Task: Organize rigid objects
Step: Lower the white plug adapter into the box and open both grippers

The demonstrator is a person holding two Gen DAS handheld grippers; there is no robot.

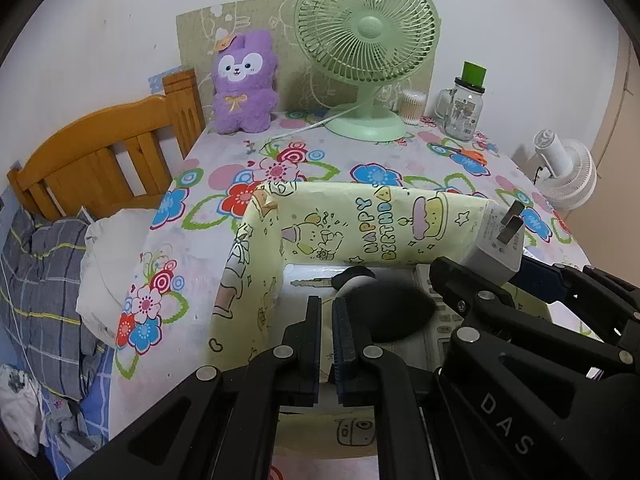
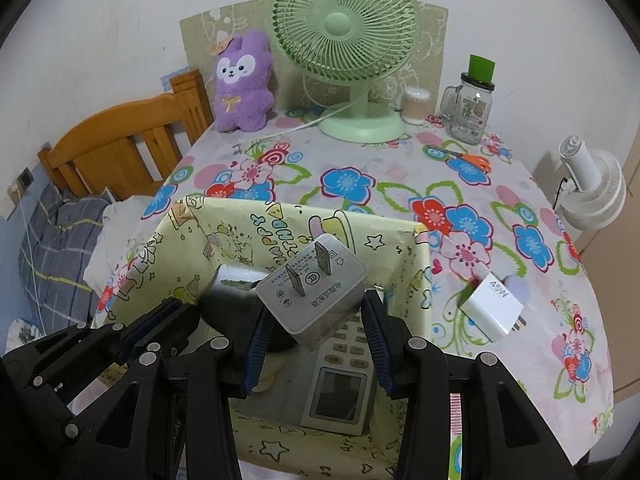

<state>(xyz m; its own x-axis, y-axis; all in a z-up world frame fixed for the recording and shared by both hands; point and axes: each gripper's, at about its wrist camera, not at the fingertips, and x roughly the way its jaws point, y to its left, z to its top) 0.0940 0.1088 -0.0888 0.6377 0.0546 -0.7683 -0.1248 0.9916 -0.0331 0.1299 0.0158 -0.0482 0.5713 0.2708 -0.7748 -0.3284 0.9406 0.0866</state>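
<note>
The right tongs point(image 2: 316, 340) are pinching a grey plug charger point(image 2: 314, 294), prongs pointing up, and holding it over the open yellow box point(image 2: 416, 276) on the flowered surface point(image 2: 360, 168). The left tongs point(image 1: 327, 332) are hanging pressed together with nothing between them, just above the same box. Inside the box a remote control point(image 2: 340, 384), a key point(image 1: 310, 282) and a dark rounded thing point(image 1: 394, 312) are lying. A white charger point(image 2: 494, 308) is lying on the surface just right of the box.
</note>
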